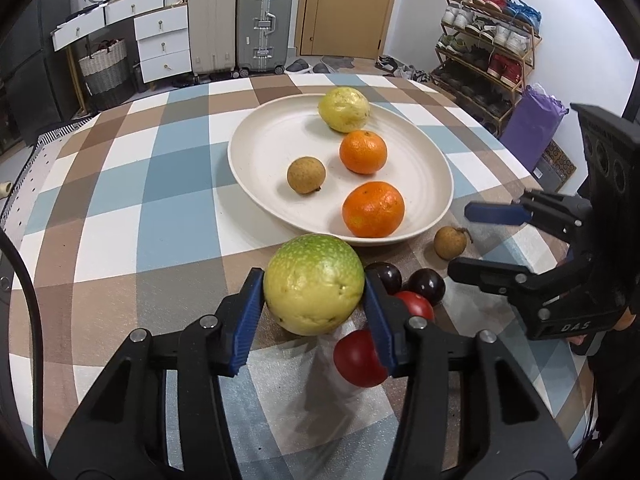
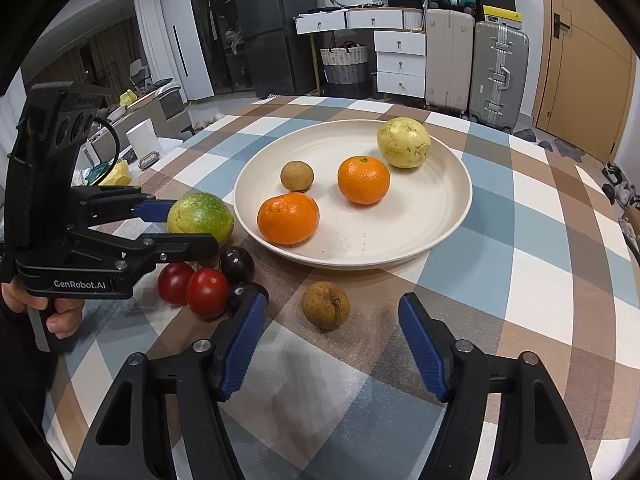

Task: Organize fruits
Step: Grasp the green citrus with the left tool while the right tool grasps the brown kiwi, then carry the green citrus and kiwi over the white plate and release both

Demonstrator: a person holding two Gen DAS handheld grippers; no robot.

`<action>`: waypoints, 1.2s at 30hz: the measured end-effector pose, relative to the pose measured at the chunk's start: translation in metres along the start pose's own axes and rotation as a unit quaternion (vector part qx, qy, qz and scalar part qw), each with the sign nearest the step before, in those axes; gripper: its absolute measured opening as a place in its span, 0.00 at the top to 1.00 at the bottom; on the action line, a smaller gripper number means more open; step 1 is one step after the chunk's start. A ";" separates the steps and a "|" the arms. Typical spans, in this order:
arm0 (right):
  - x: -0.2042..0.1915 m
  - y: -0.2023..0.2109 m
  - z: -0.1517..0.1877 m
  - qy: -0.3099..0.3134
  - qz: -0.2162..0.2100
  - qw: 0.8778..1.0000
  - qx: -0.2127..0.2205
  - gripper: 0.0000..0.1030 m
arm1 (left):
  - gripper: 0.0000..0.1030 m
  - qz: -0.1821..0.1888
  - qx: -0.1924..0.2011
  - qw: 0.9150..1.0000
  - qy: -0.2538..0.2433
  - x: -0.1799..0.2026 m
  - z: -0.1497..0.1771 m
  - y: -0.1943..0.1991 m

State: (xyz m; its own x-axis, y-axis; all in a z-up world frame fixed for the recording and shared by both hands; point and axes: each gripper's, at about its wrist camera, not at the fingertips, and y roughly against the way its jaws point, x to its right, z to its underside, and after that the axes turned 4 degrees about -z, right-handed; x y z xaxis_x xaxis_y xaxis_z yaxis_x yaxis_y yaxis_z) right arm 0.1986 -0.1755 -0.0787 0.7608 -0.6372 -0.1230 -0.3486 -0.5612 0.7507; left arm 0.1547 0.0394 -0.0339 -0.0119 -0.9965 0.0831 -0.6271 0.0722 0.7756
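My left gripper is shut on a green-yellow guava, held just above the table near the cream plate; it also shows in the right wrist view. The plate holds a yellow guava, two oranges and a brown longan. My right gripper is open, a loose longan lying just ahead between its fingers. Two red tomatoes and two dark plums lie under the left gripper.
The checked tablecloth covers the table. Suitcases, white drawers, a basket and a shoe rack stand beyond the far edge. A purple bag sits off the right side.
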 end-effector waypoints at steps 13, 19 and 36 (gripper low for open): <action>-0.008 -0.009 0.001 0.022 0.000 1.000 -0.019 0.74 | 0.55 0.004 0.043 0.999 0.009 -0.003 -0.004 0.019; -0.011 -0.009 0.002 0.030 0.000 0.999 -0.017 0.74 | 0.55 -0.002 0.067 0.998 0.018 -0.006 -0.006 0.027; -0.001 0.028 -0.008 -0.003 -0.003 0.997 0.082 0.74 | 0.55 -0.018 0.112 0.993 0.043 -0.014 -0.009 0.037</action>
State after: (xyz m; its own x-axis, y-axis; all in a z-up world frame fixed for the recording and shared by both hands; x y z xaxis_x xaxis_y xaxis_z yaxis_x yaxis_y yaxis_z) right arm 0.1924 -0.1869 -0.0524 0.7597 -0.6370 -0.1308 -0.4300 -0.6430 0.6337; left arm 0.1384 0.0560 -0.0005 0.0749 -0.9902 0.1179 -0.7836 0.0147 0.6211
